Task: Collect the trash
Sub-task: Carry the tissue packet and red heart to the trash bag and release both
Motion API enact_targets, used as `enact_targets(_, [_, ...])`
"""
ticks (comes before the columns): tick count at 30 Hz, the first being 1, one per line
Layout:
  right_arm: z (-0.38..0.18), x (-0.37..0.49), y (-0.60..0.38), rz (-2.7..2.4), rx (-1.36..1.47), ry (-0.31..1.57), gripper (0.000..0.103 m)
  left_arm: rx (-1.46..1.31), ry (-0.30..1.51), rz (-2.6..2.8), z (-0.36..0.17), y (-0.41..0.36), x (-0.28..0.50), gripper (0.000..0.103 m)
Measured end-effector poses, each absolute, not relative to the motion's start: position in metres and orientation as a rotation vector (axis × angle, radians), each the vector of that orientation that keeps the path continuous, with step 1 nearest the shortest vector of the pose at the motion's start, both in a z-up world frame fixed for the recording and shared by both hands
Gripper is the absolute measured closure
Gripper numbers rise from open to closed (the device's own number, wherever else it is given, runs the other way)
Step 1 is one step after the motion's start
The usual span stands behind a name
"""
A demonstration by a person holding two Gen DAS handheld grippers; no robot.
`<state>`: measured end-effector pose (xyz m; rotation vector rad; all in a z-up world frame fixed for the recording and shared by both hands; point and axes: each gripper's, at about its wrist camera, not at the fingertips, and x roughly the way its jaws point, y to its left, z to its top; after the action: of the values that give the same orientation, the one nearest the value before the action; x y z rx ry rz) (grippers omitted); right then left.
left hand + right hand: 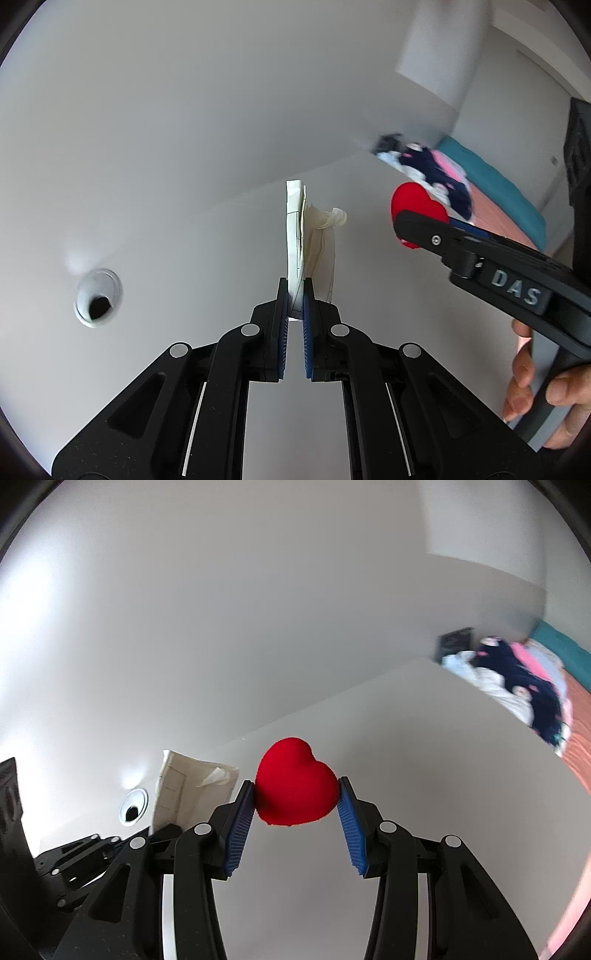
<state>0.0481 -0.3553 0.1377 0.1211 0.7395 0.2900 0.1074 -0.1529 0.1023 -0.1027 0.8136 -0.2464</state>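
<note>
Paper (295, 236) stands pinched on edge in your left gripper (295, 295), jaws drawn nearly together on its lower end, a crumpled pale tissue (325, 229) bunched against its right side. Both are lifted above the white desk (166, 229). Your right gripper (296, 794) has its blue pads (240, 816) part-way apart, pressed against either flank of a red foam heart (295, 782) (point down, lobes up), also held off the surface. Seen from the right wrist, the paper sits just left of the heart. A round cable hole (98, 297) lies in the desk to the left. A heap of clothes (517, 679) rests on the bed (576, 738) beyond the desk's far corner.
</note>
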Motion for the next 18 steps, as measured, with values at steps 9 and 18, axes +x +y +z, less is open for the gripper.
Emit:
enact_targets(9, [0.162,-0.057,-0.434,0.167,0.191,0.651,0.056,-0.004,0.787,-0.391,0.114,-0.234,0.018,0.097])
enact_targets(18, [0.144,-0.163,-0.514,0.015,0.287,0.592,0.056,0.102,0.78,-0.551,0.105,-0.312,-0.062,0.097])
